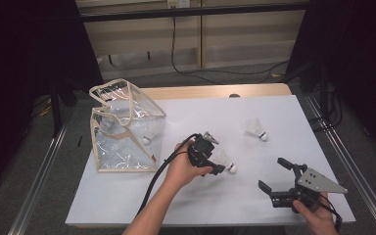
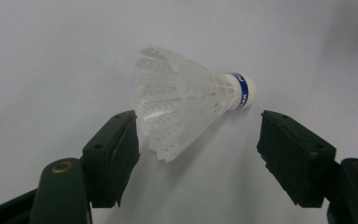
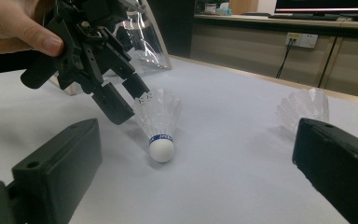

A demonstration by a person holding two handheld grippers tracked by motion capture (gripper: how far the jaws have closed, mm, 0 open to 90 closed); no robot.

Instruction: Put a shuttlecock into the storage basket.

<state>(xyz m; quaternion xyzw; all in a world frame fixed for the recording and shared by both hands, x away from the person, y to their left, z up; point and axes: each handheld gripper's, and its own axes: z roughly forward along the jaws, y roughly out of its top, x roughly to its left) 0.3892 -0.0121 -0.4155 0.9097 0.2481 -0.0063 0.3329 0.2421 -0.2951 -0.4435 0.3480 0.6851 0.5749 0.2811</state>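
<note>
Left gripper view has the left gripper (image 2: 198,144) spread wide around the near shuttlecock (image 2: 186,105), lying crosswise, cork toward one jaw, feathers by the other.

- A white table top (image 1: 254,112) on a pale wooden board stands on grey floor (image 1: 39,196).
- Metal rails (image 1: 44,161) run along both sides of it.
- Light wooden panelling (image 1: 235,39) lines the far wall, with a black cable (image 1: 174,54) hanging down it.
- Dark curtains (image 1: 24,49) close off both sides.
- A wall socket (image 3: 302,40) sits under a counter.
</note>
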